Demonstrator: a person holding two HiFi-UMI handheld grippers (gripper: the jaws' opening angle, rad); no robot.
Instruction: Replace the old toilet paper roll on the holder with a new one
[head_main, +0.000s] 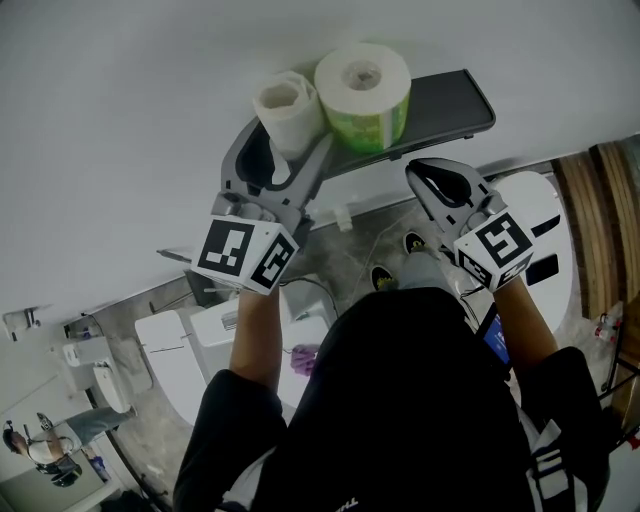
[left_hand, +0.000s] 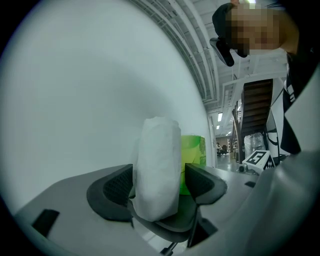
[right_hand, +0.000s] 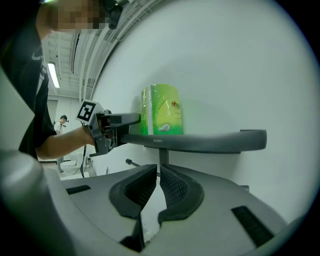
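Note:
A thin, squashed white old roll (head_main: 290, 108) stands upright at the left end of the dark holder shelf (head_main: 452, 102). My left gripper (head_main: 285, 142) is open around it, a pad on either side, and a small gap shows at the right pad. In the left gripper view the old roll (left_hand: 157, 167) fills the space between the jaws of the left gripper (left_hand: 159, 186). The new roll (head_main: 362, 92) in green wrap stands on the shelf just right of it. My right gripper (head_main: 425, 172) is shut and empty, just below the shelf's (right_hand: 200, 141) right half; its jaws (right_hand: 157, 172) meet.
The white wall (head_main: 150, 80) is right behind the shelf. A thin rod (right_hand: 131, 163) sticks out under the shelf. Below are a white toilet (head_main: 540, 215), more white fixtures (head_main: 180, 350) at lower left, and a person (head_main: 50, 445) far off.

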